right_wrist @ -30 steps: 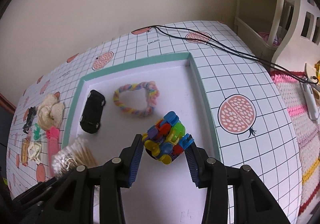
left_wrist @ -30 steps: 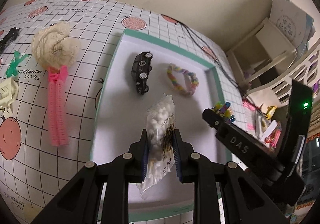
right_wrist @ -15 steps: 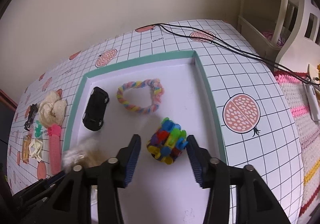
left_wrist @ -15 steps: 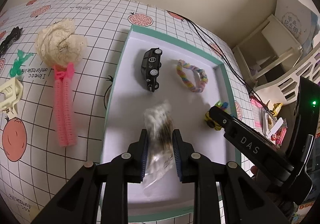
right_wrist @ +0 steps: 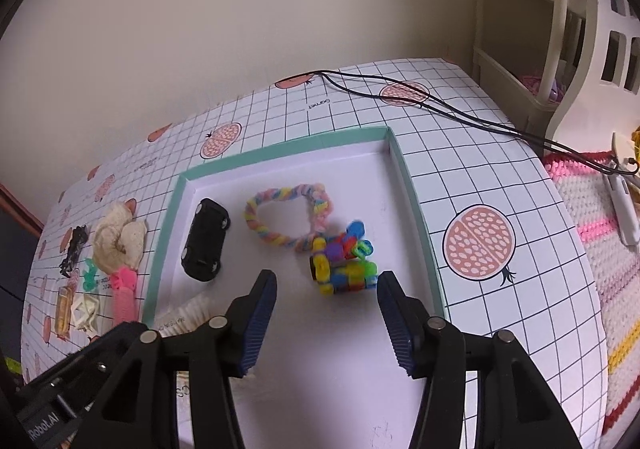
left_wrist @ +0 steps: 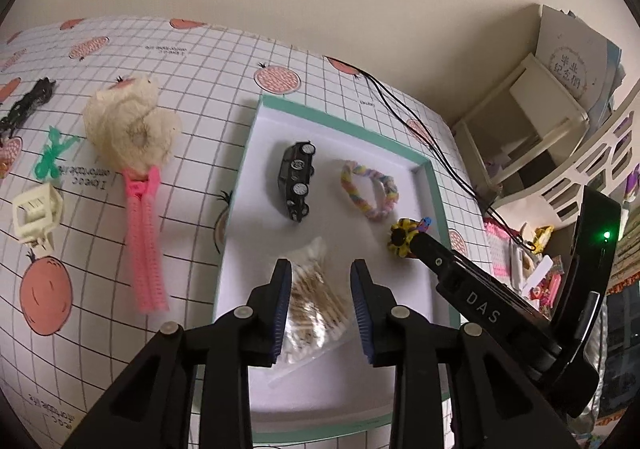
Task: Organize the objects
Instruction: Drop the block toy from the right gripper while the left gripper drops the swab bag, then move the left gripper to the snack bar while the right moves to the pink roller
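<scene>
Soft, even indoor light, strongly bent by the fisheye lenses.

Faint shadows are being cast on the white tray [left_wrist: 256, 389] floor; the bag of cotton swabs [left_wrist: 316, 305] is being smeared by motion blur, grid lines are being curved, and corners are being blacked out.

Inside the tray [right_wrist: 416, 209], bare floor lies open at 6 o'clock; toy car [right_wrist: 206, 245], braided loop [right_wrist: 288, 217] and colourful block cluster [right_wrist: 344, 261] crowd 12 o'clock.
</scene>
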`<state>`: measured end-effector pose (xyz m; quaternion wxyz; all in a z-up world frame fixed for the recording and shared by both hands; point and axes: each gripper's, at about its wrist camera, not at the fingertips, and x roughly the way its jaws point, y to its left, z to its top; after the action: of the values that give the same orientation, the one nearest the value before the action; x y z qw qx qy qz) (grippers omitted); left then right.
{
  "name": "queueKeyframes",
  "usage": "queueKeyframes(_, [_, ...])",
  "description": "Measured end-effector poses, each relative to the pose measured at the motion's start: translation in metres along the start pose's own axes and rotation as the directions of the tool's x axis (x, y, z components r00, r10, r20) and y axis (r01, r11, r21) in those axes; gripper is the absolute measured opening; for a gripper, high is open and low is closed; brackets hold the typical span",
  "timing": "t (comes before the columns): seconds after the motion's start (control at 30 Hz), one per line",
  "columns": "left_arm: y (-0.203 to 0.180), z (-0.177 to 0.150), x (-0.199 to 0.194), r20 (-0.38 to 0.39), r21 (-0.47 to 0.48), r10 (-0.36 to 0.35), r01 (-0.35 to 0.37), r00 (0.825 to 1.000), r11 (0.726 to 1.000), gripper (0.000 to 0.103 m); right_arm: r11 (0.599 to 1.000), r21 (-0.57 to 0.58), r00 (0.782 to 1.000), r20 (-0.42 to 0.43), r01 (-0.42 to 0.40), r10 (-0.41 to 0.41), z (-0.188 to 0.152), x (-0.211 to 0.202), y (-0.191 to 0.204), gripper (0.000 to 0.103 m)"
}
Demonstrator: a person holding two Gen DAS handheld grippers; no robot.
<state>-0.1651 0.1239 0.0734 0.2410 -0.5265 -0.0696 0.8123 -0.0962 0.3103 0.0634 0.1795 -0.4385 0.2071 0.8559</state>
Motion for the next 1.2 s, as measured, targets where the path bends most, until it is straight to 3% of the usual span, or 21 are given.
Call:
queueKeyframes(0.2, [0.003, 0.002, 0.001, 0.014, -0.001, 0.051, -0.051, 0.999, 0.999, 0.032, 1.000, -0.017, 1.000, -0.010, -0.008, 0.008, -0.001, 0.003, 0.004, 0.058])
queueKeyframes(0.33, [0.009, 0.001, -0.001, 0.038, -0.008, 0.087, -0.087, 0.995, 0.996, 0.052, 0.999, -0.023, 1.000, -0.012, -0.021, 0.021, -0.002, 0.004, 0.006, 0.068])
queueKeyframes(0.53, [0.021, 0.003, -0.005, 0.065, -0.042, 0.123, -0.121, 0.990, 0.992, 0.069, 0.998, -0.051, 0.999, -0.015, -0.033, 0.033, -0.004, 0.006, 0.012, 0.080])
queueKeyframes(0.7, [0.028, 0.004, -0.008, 0.093, -0.047, 0.156, -0.152, 0.983, 0.987, 0.084, 0.998, -0.057, 0.999, -0.005, -0.038, 0.038, -0.004, 0.006, 0.015, 0.096])
queueKeyframes(0.97, [0.040, 0.006, -0.012, 0.141, -0.071, 0.210, -0.201, 0.968, 0.977, 0.103, 0.998, -0.049, 0.999, 0.006, -0.032, 0.033, -0.004, 0.005, 0.013, 0.103])
queueKeyframes(1.2, [0.045, 0.008, -0.019, 0.196, -0.069, 0.259, -0.250, 0.946, 0.966, 0.103, 0.999, -0.040, 1.000, 0.014, -0.013, 0.014, -0.004, 0.007, 0.009, 0.103])
